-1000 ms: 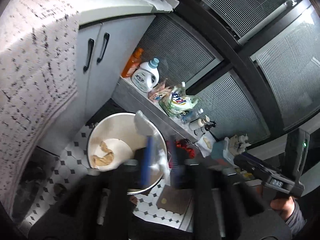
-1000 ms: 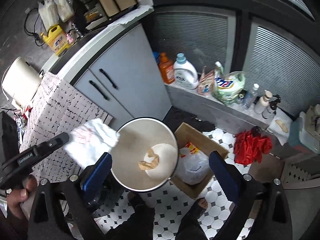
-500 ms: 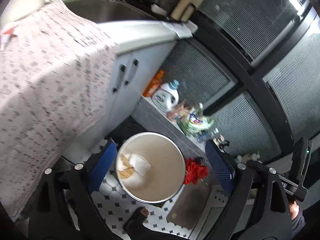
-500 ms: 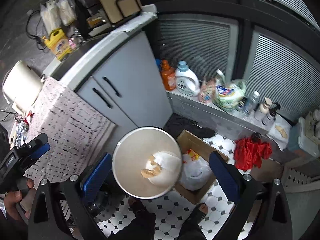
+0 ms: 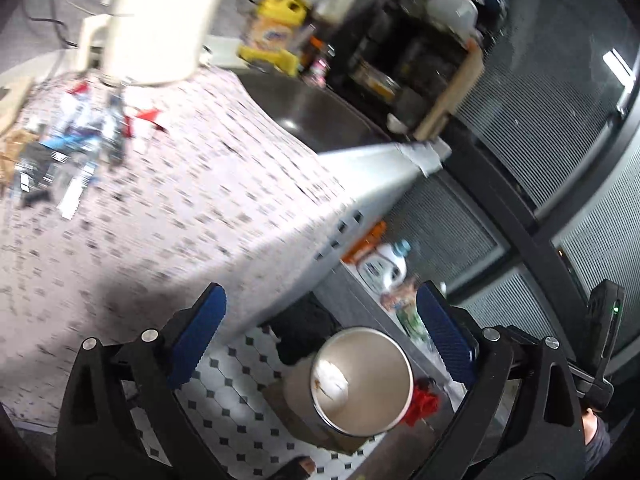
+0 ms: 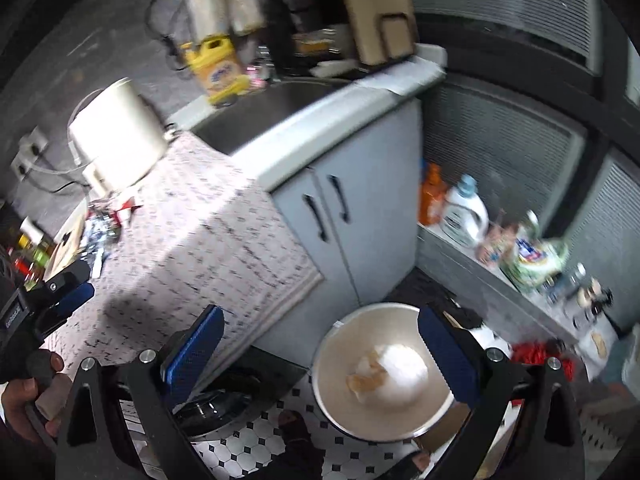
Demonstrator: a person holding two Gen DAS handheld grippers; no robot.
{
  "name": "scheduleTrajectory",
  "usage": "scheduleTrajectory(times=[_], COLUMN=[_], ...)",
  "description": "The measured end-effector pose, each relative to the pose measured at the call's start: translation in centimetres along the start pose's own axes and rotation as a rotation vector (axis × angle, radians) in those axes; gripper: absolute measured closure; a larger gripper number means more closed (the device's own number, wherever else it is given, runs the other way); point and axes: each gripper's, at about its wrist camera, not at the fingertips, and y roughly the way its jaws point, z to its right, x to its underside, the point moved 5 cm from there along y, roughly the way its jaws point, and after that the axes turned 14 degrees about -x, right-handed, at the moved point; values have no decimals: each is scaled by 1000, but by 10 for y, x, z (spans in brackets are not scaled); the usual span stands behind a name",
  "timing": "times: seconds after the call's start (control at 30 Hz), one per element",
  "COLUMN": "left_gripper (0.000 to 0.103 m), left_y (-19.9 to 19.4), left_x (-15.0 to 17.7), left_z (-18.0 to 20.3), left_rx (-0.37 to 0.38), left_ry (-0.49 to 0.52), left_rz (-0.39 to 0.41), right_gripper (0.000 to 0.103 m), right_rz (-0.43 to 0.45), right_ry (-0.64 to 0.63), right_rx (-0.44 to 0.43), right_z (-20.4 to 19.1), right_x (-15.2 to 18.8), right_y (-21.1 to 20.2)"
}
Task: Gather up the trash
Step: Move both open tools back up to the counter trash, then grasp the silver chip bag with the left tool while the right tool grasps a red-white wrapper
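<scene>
White and tan scraps already lie in the bottom of the metal bin (image 6: 386, 372) on the tiled floor, at about 5 o'clock in both wrist views, so part of the collecting looks done. More litter (image 5: 60, 156), wrappers and foil blurred by motion, lies on the patterned tabletop (image 5: 192, 208) at 10 o'clock in the left view, just below a pale kettle (image 5: 160, 20); that appears to be what is left.

The left gripper (image 5: 320, 340) has its fingers spread wide, the last of an opening, with nothing between them. The right gripper (image 6: 320, 356) is also wide apart and empty.

A sink (image 6: 280, 108) sits at 12 o'clock in the right view. Bottles (image 6: 464, 212) line a ledge at 3 o'clock. The tabletop edge stands between bin and litter.
</scene>
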Motion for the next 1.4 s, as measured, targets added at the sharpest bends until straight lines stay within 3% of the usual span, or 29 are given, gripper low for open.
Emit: scheduleTrajectory(times=[0.3, 0.63, 1.03, 1.07, 1.2, 1.33, 1.4], left_gripper=[8, 8, 9, 13, 51, 62, 65], left_y=[-17, 1, 53, 55, 64, 50, 38], left_x=[-34, -51, -66, -67, -69, -71, -72], left_z=[-95, -194, -222, -222, -224, -220, -222], left_rx=[-131, -257, -256, -262, -235, -201, -184], left_ry=[-118, -211, -162, -155, -148, -111, -114], left_rz=[103, 86, 12, 9, -37, -10, 12], right_gripper=[8, 8, 8, 8, 8, 10, 15], right_rz=[-28, -54, -60, -58, -58, -63, -72], right_ry=[-80, -115, -117, -117, -125, -132, -141], right_rx=[-76, -90, -53, -53, -62, -86, -101], right_z=[-75, -135, -168, -170, -181, -194, -202], right_x=[-24, -35, -38, -40, -44, -50, -54], right_y=[42, 88, 120, 122, 134, 153, 164])
